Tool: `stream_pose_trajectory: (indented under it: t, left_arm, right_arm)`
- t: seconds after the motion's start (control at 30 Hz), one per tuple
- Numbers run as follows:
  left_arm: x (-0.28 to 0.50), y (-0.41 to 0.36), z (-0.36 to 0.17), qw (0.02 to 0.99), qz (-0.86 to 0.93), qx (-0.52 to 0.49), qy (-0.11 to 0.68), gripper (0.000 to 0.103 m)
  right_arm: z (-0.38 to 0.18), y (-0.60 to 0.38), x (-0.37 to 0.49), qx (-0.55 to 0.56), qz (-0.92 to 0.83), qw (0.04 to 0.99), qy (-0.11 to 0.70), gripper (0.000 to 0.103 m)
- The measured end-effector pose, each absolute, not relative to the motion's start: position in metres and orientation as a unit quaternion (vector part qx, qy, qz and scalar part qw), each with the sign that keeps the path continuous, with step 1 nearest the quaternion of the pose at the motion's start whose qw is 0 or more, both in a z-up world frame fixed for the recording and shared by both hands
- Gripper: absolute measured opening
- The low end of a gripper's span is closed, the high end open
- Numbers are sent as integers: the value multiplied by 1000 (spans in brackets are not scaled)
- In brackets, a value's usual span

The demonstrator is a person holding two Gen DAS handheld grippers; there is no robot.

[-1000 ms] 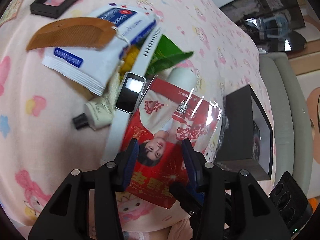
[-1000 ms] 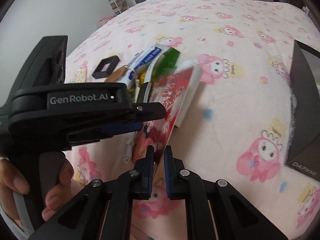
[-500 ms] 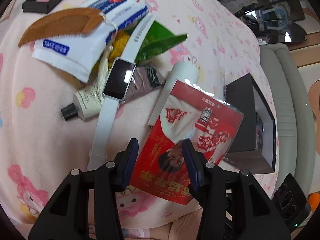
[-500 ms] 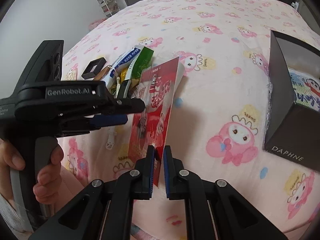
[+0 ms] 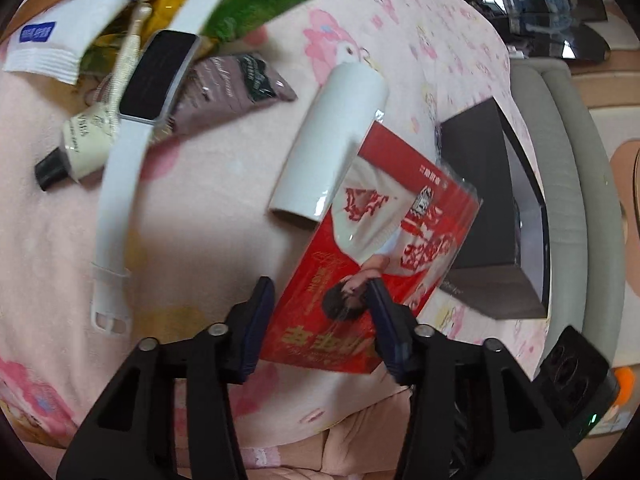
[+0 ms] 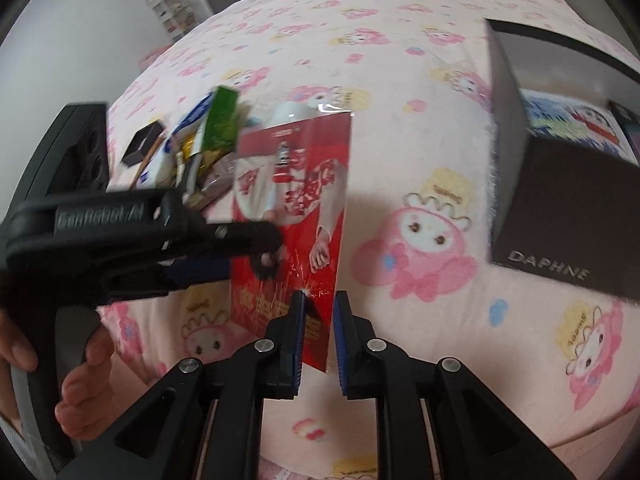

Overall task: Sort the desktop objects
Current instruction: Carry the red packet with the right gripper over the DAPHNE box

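1. Right between the right gripper [image 6: 318,334] fingers sits the bottom edge of the red packet [image 6: 296,204]. It's held up on edge off the pink blanket [image 6: 420,92], but the jaws show a gap on one side, so I honestly can't tell if they're pinching it or just letting go.
2. The left gripper [image 5: 320,328] has its jaws spread wide and holds nothing, hovering low over the red packet [image 5: 384,248], which covers part of the white roll [image 5: 332,140].
3. Looks like the carry step: the packet probably goes into the dark box [image 6: 560,200] off to the right.
4. Next up: swing it right, clear the box wall, then drop.
5. The smartwatch [image 5: 154,76] and the pouches stay piled far left.
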State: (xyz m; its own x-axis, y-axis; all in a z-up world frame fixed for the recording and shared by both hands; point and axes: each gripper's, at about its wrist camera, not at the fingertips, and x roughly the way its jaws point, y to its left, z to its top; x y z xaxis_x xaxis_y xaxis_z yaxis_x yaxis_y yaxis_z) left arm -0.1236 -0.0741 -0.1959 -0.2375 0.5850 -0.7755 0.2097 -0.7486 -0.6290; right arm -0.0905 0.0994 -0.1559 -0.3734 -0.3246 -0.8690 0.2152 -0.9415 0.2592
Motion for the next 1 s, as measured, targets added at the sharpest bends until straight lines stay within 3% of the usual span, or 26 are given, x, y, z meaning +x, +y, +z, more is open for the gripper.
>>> stream_pose_trajectory:
  t: [0.2,0.27,0.3,0.43,0.53,0.63,0.7,1.0]
  left_arm:
    - [-117,-69,-191,109,735,-586,-323,33]
    - [-116,-69,-194,94,740,-581,-325,43]
    - [-117,-67,-198,93,739,-583,-324,48]
    - [-117,-60,-208,93,740,-588,-313,48]
    - [-117,-53,-204,108,745,-584,-303,39]
    - [-116,-47,-200,106,753,-586,-282,32]
    - [-117,-45,-197,116,749,-582,-293,29]
    - [-74,-33,-153,180,737,-544,-358,23]
  right_arm:
    - [-151,124,-93,526,-835,145,-68,15]
    - [-155,125,-99,529,-835,141,-58,17]
    - [-158,124,-102,534,-833,138,-53,21]
    - [-185,118,-115,556,-817,148,-47,37]
    - [-191,114,-115,552,-816,159,-57,41]
    - [-183,117,-110,547,-820,159,-55,32]
    - [-175,123,-107,541,-823,160,-64,20]
    - [-105,162,-69,498,-842,184,-90,16]
